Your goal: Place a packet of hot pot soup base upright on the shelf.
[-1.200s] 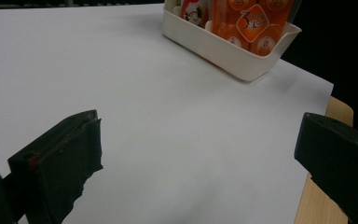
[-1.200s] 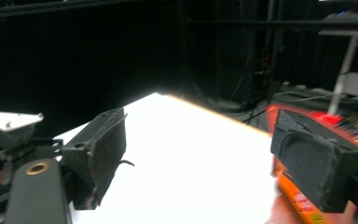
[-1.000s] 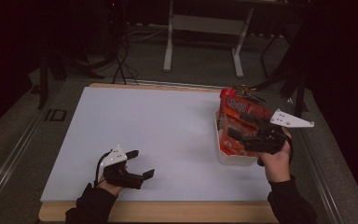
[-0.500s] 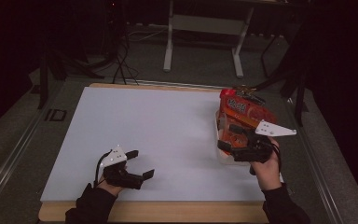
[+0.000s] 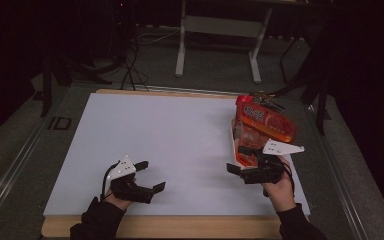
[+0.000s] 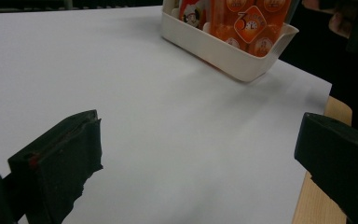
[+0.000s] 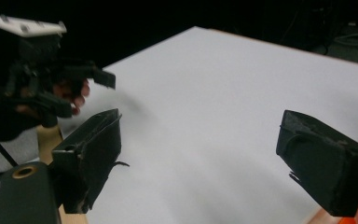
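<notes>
A cream plastic basket [image 5: 234, 145] stands at the right of the white table top [image 5: 170, 135], packed with orange snack packets [image 5: 262, 120]. My right gripper [image 5: 238, 160] hovers open at the basket's near end, jaws pointing left, nothing between them. At the near left, my left gripper [image 5: 151, 175] rests low, open and empty, jaws pointing right. In the left gripper view the basket [image 6: 223, 51] with its packets [image 6: 244, 21] lies far ahead of the open left gripper [image 6: 200, 158]. The right gripper view looks across bare white surface [image 7: 214, 93] to the left gripper [image 7: 81, 93].
The table has a wooden front edge [image 5: 180, 227]. Beyond the far edge stand a metal stand's legs [image 5: 217, 55] and cables on a dark floor. A metal rail [image 5: 15, 160] runs along the left side.
My right gripper has come back from over the basket toward the near edge and a little left, ending just off the basket's near end. The left gripper has stayed put.
</notes>
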